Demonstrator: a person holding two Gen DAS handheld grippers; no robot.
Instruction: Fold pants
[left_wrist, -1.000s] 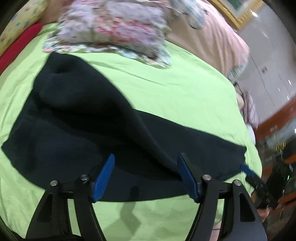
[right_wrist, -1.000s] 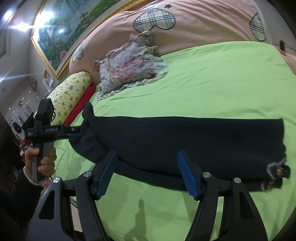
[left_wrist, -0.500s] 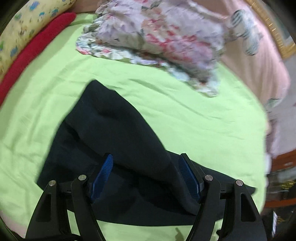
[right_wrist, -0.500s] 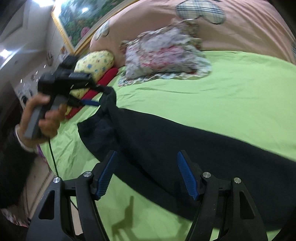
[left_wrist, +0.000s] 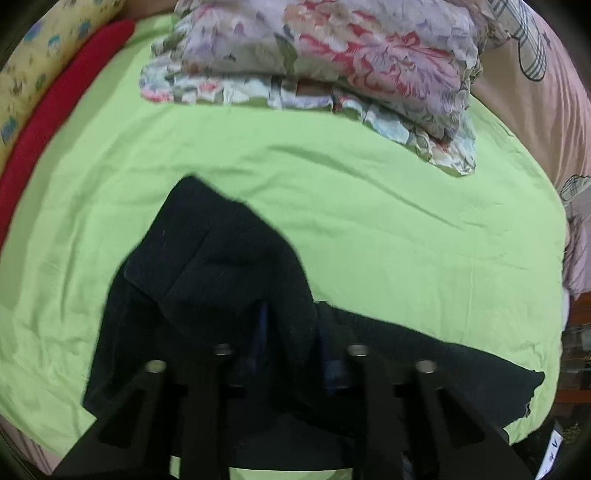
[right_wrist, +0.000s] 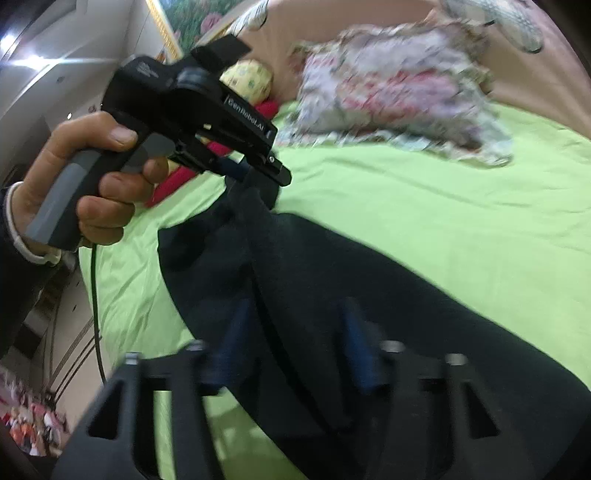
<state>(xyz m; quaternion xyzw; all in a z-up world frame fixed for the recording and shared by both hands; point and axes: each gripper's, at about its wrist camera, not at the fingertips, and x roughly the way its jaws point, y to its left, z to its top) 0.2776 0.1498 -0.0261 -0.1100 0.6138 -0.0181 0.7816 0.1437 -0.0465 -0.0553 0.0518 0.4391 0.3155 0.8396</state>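
Observation:
Dark navy pants (left_wrist: 207, 266) lie stretched across the green bedsheet (left_wrist: 388, 229). My left gripper (left_wrist: 293, 343) points steeply down, and its jaws are closing with a raised ridge of the pants pinched between the blue pads. The right wrist view shows the same left gripper (right_wrist: 255, 177), held by a hand (right_wrist: 92, 177), lifting a peak of the pants (right_wrist: 369, 266) off the sheet. My right gripper (right_wrist: 295, 339) hovers low over the pants nearby. Its jaws are closing, a fold of the cloth lies between them, and the pads stand apart from it.
A folded floral quilt (left_wrist: 332, 55) sits behind the pants. A red cushion (left_wrist: 55, 103) and a yellow pillow (left_wrist: 33, 55) line the left edge, with a pink duvet (left_wrist: 535, 92) at the back right. The bed's edge and floor (right_wrist: 66, 332) are at left.
The left jaws have come together on a fold of the pants and raised it. The right gripper has slid along the pants toward the left gripper and its jaws have narrowed.

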